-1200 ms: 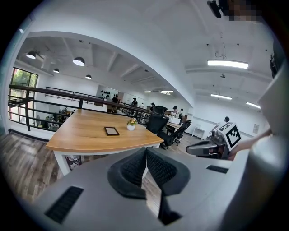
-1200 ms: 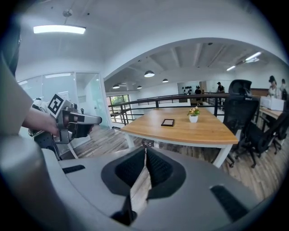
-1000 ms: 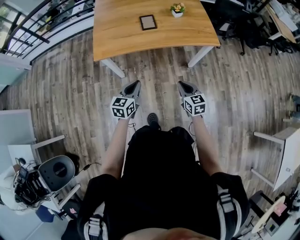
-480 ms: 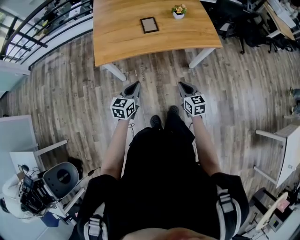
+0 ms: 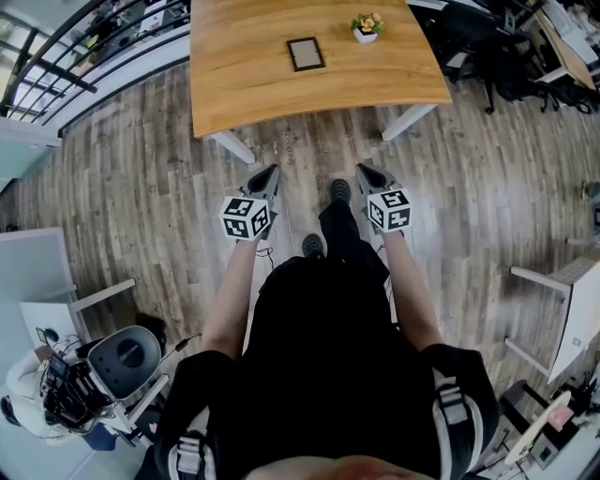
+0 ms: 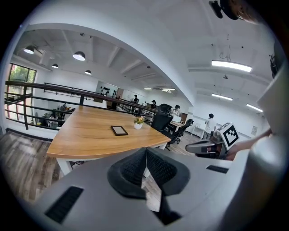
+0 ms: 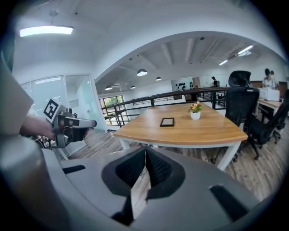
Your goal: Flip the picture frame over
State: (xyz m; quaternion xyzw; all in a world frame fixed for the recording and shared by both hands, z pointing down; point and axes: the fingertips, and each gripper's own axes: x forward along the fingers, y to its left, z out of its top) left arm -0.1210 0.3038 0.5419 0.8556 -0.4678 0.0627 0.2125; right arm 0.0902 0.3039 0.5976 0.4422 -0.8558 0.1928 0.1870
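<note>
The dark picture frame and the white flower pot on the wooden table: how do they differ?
The dark rectangular picture frame lies flat; the small white flower pot stands upright. The frame is dark and thin; the pot is white and holds flowers. Both rest on the light wooden table.

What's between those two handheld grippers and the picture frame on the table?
Only wooden floor, then the table edge and bare tabletop up to the picture frame; the head view shows it.
</note>
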